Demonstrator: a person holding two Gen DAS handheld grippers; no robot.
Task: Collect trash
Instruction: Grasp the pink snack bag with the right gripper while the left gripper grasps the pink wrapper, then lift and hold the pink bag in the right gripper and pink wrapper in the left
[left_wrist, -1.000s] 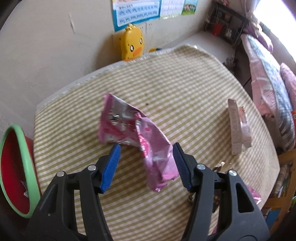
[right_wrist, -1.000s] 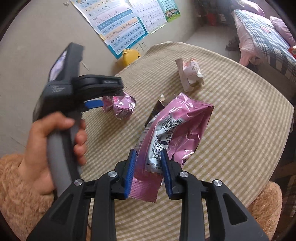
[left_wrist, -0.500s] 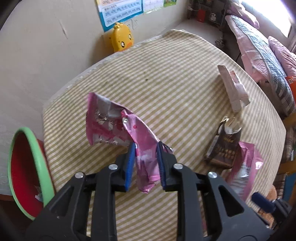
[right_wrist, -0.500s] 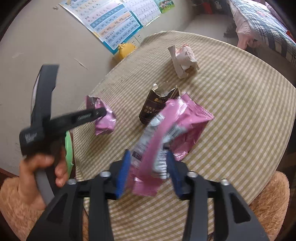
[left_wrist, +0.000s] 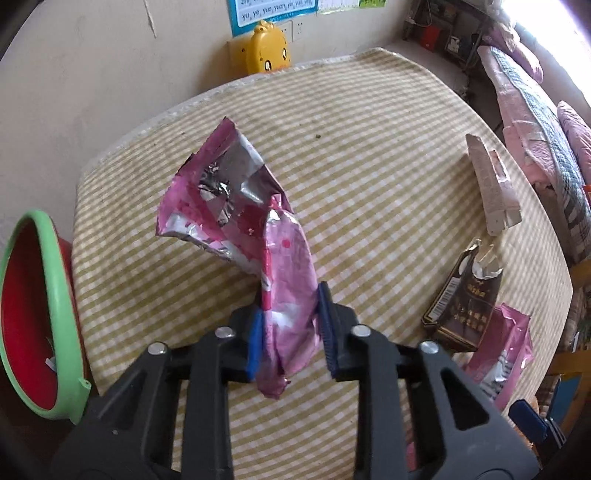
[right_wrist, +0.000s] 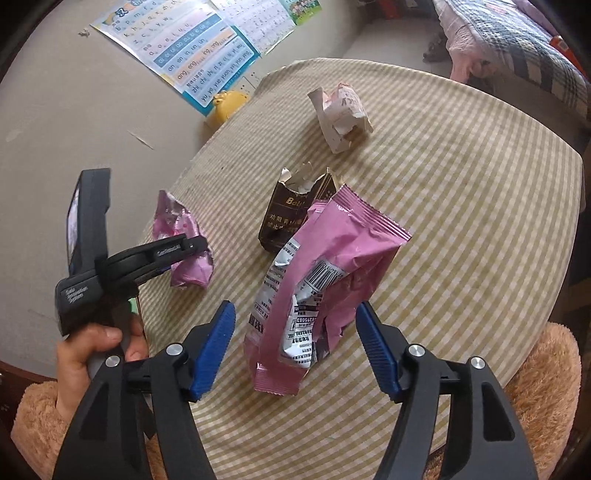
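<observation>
My left gripper is shut on a crumpled pink foil wrapper and holds it above the checked tablecloth; it also shows in the right wrist view. My right gripper is open, its blue pads either side of a pink snack bag that lies on the table, also seen in the left wrist view. A dark torn carton lies behind the bag. A crumpled white and pink box lies farther back.
A red basin with a green rim stands left of the table. A yellow duck toy sits at the wall. The round table has a checked cloth. A bed is at the right.
My left gripper closed on the crumpled pink wrapper and lifted it. My right gripper opened and let go of the pink snack bag, which now lies on the table.
</observation>
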